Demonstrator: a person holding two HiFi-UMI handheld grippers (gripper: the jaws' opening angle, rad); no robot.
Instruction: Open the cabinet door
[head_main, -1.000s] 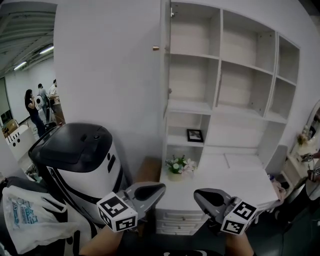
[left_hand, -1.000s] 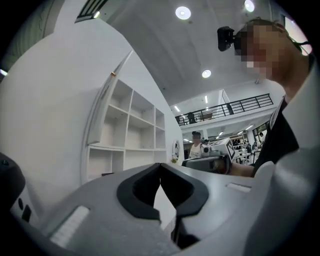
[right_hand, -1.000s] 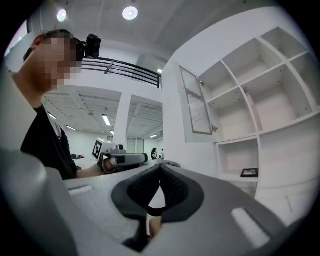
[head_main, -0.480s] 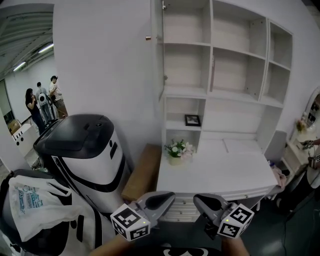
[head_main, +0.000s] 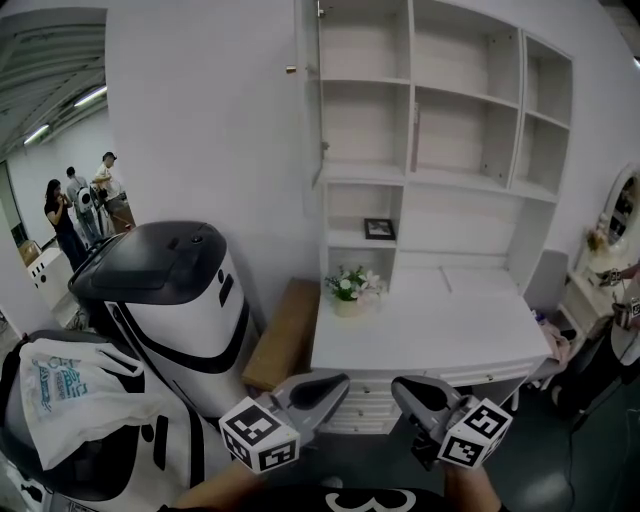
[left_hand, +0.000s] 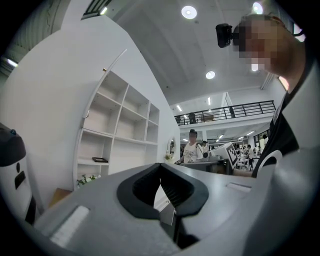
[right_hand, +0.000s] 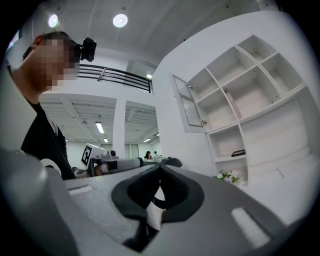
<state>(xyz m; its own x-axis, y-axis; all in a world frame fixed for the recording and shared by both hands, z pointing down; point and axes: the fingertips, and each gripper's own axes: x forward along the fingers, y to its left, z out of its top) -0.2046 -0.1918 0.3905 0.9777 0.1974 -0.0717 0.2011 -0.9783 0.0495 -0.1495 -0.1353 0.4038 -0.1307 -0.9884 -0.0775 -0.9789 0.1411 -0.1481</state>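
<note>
The white shelf cabinet (head_main: 440, 130) stands against the wall above a white desk (head_main: 430, 340). Its upper left door (head_main: 312, 100) hangs open, edge-on to the head view, with a small knob (head_main: 291, 69) on its outer face. In the right gripper view the door (right_hand: 189, 107) juts out from the top left shelf. My left gripper (head_main: 338, 382) and right gripper (head_main: 400, 386) are held low at the desk's front edge, far from the door. Both are shut and hold nothing, as the left gripper (left_hand: 160, 165) and right gripper (right_hand: 160, 166) show in their own views.
A big black-and-white machine (head_main: 170, 290) stands left of the desk with a plastic bag (head_main: 70, 400) beside it. A wooden board (head_main: 285, 335) leans between them. Flowers (head_main: 350, 285) and a small picture frame (head_main: 378, 228) sit by the shelves. People (head_main: 60, 210) stand far left.
Both grippers have sunk and drawn back from the cabinet, and the left one has shifted right in the head view. More of the desk now shows. The door stays open.
</note>
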